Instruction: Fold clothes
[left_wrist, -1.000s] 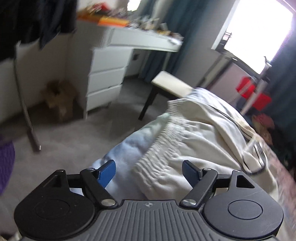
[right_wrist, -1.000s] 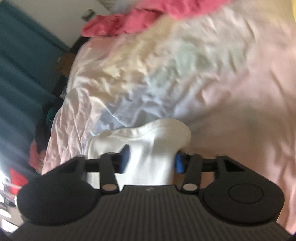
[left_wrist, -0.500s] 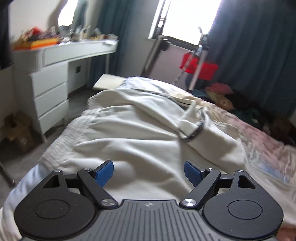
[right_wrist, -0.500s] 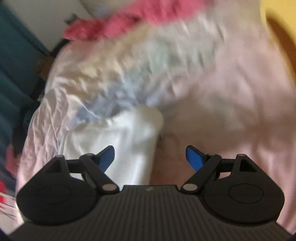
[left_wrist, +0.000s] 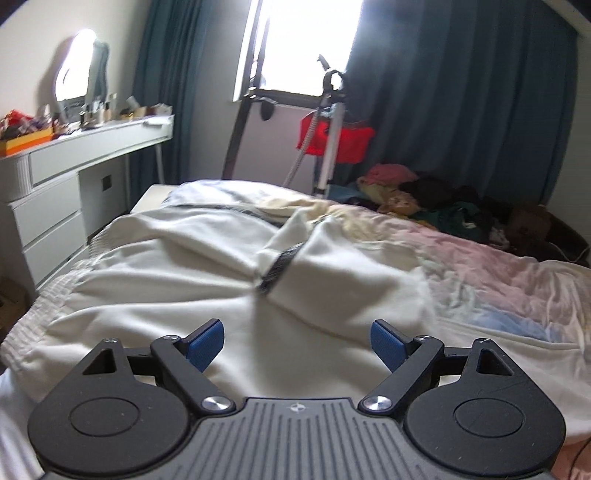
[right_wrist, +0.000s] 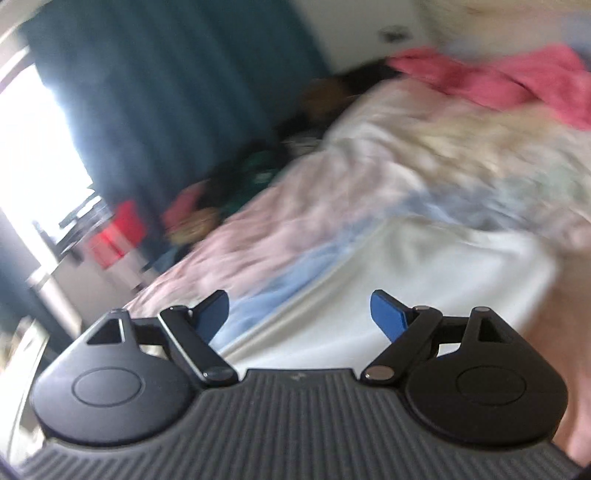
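A cream-white garment (left_wrist: 207, 280) with a ribbed hem and a dark-trimmed cuff (left_wrist: 279, 267) lies crumpled across the near end of the bed. My left gripper (left_wrist: 297, 341) hovers just above its near part; its jaws are opening and nothing sits between them. In the blurred right wrist view the same white garment (right_wrist: 424, 273) lies flat below my right gripper (right_wrist: 299, 314), which is open and holds nothing. The pastel bed sheet (left_wrist: 491, 269) spreads beyond the garment.
A white dresser with drawers (left_wrist: 55, 192) and a mirror stands left of the bed. A pile of clothes (left_wrist: 424, 199) lies by the dark curtains (left_wrist: 461, 92), with a red bin (left_wrist: 336, 142) near the window. Pink cloth (right_wrist: 509, 81) lies at the bed's far end.
The right gripper let go of the white garment, opened wide and swung toward the window. The left gripper swept from the dresser side to face along the bed, its jaws a little wider.
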